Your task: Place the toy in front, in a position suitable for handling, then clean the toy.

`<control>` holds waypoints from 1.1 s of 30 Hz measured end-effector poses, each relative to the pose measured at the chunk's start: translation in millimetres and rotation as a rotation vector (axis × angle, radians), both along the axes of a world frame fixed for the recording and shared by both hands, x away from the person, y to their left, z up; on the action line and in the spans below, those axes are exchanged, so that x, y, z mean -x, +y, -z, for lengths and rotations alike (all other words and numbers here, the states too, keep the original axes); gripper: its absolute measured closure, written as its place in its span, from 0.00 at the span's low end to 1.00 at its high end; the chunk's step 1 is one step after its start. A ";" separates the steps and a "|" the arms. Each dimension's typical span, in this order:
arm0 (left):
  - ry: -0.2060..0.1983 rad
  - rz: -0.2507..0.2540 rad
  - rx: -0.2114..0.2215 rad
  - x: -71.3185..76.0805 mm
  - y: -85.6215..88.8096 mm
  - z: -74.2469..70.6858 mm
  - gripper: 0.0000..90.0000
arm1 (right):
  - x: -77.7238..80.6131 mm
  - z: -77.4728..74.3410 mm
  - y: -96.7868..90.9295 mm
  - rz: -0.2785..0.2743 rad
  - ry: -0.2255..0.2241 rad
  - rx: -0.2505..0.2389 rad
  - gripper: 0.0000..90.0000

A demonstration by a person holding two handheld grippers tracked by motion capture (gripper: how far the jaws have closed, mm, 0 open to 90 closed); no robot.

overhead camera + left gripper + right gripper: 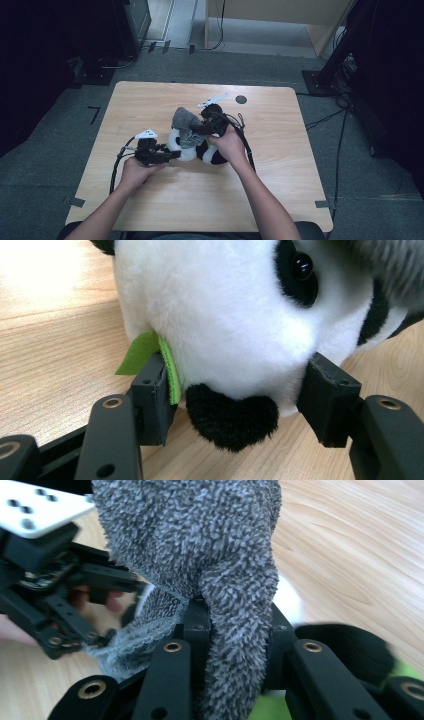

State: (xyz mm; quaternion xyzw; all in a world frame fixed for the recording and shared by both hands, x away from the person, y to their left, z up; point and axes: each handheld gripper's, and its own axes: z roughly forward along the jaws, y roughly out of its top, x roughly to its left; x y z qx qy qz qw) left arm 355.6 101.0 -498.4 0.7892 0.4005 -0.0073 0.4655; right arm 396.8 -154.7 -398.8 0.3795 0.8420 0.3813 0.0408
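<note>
Closest to the person, the left hand (131, 172) holds the left gripper (170, 155) low on the table (280, 165). Its jaws sit on both sides of the toy panda (225, 325), squeezing the soft white head, with a green felt leaf (142, 352) pinched against one jaw. This grip probably keeps the panda from sliding around while the other hand works.

A little farther off, the right hand (229, 145) holds the right gripper (196, 131) over the panda (192, 149). Its jaws are nearly together and clamped on a fold of fuzzy grey cloth (220, 570). The cloth (185, 122) stands up above the panda's head, so it looks like the person is about to pull it down over the toy, like a little hat or a piece of clothing. Holding it by a fold likely keeps it from slipping out.

The panda lies near the middle of the table, between the two hands.

Farther back, a small dark round spot (241, 99) sits on the wood. Beyond the table is grey floor (250, 62) with cables (325, 119).
</note>
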 end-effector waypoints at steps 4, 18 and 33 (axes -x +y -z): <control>-0.001 0.000 0.002 0.2 -0.3 0.2 0.43 | -3.0 1.3 -11.4 0.028 0.023 -0.010 0.80; -0.003 0.001 -0.002 0.3 -0.9 -0.4 0.43 | -12.2 -0.8 -45.2 0.104 0.009 0.015 0.81; -0.014 0.004 -0.007 0.2 -0.9 0.1 0.42 | -1.9 -47.2 -31.9 0.065 -0.072 -0.075 0.82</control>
